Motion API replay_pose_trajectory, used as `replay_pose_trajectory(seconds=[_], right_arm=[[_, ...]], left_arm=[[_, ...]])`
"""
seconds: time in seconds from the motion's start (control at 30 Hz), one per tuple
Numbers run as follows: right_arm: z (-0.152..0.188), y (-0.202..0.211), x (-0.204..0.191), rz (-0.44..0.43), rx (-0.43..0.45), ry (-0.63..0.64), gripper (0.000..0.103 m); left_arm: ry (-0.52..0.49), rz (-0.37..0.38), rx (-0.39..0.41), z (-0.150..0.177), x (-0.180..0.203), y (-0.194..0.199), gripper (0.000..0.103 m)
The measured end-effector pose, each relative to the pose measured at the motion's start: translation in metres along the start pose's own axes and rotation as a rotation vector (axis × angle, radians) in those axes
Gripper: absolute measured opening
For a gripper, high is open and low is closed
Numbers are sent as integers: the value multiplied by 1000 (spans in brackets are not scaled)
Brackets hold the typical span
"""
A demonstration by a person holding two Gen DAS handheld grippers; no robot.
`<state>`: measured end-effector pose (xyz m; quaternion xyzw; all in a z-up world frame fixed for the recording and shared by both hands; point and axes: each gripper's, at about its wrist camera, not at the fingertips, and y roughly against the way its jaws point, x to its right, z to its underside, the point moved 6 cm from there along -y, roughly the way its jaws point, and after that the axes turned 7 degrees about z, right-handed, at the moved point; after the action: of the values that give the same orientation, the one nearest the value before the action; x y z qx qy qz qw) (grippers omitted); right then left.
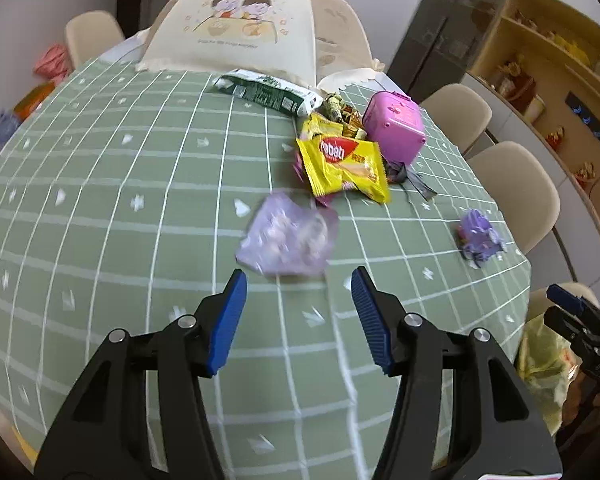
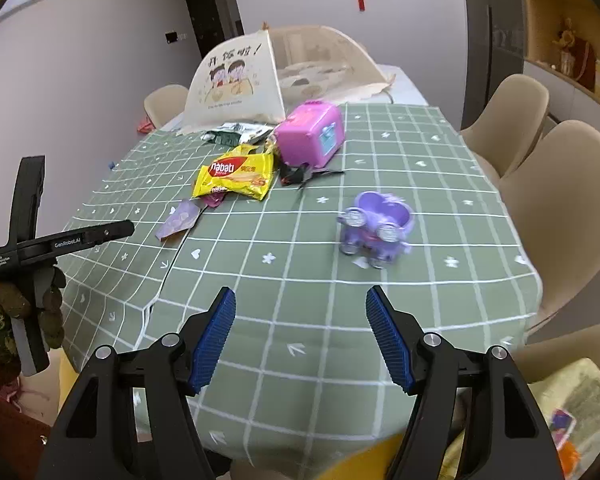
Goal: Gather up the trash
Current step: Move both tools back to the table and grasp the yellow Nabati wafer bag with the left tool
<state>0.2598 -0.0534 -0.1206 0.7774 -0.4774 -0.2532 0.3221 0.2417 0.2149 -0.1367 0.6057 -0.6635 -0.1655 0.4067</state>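
A pale purple wrapper [image 1: 288, 236] lies on the green checked tablecloth [image 1: 100, 220] just beyond my open, empty left gripper [image 1: 299, 284]; it also shows in the right wrist view [image 2: 180, 220]. Behind it lie a yellow Nabati wafer packet [image 1: 344, 168] [image 2: 236, 176], a green-white packet [image 1: 268, 92], candy wrappers [image 1: 340, 112] and a dark scrap [image 1: 408, 176]. My right gripper [image 2: 301, 300] is open and empty above the table's near edge, short of a purple toy car [image 2: 376, 228]. The left gripper's body [image 2: 32, 248] shows at the left of the right wrist view.
A pink toy case [image 1: 396, 128] [image 2: 312, 136] stands by the wrappers. A mesh food cover [image 1: 240, 28] stands at the far end. Beige chairs [image 2: 556, 200] line the right side. A yellowish bag [image 2: 572, 408] hangs below the table's near right corner.
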Motion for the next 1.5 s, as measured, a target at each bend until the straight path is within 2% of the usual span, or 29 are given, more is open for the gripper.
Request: replay_pose_trajectory(seconds=[0.1,0.3,0.43,0.5,0.6,0.67,0.73,0.8,0.93,1.07,1.13,1.2,1.33,1.43,1.5], right_arm=[[-5,-14,-9,36,-25,12,64],[-13,-32,-15,131,-50,28,64],[-16,-42,-10,205,-70,9,64],[-16,-46,-8,225,-81,-7,64],[-13,-51,-9,215,-104,-20,64],[-12,-53,-13,180,-122,-12,64],[-12,-52,-16,146,-123,-1,64],[-12,-52,-18,142,-133,5,64],[-11,-51,-12,130,-148,-12,64],[-12,-53,-9,128,-149,-6,64],[-11,-55,-12,113,-149,0,64],[-13,-57,-18,91,-145,8,64],[-21,-60,-41,42,-115,52,64],[-27,-67,-64,-9,-102,85,64],[-29,-75,-82,-51,-114,113,64]], left_arm=[[-69,16,-25,-9,-5,-18,52],[-94,39,-63,-25,-15,-49,52],[-138,115,-69,-50,-8,-65,52],[-163,141,-48,-63,2,-69,52],[-244,156,-26,-83,21,-79,52],[-369,151,-11,-98,39,-92,52],[-462,140,-30,-110,50,-109,52],[-484,135,-68,-117,52,-125,52],[-433,143,-206,-116,44,-161,51],[-393,139,-265,-96,36,-158,16],[-372,128,-268,-88,33,-147,9],[-320,125,-252,-84,27,-131,6],[-143,114,-134,-87,-1,-72,5],[-50,72,-41,-86,-27,-30,5],[7,19,5,-79,-51,-3,5]])
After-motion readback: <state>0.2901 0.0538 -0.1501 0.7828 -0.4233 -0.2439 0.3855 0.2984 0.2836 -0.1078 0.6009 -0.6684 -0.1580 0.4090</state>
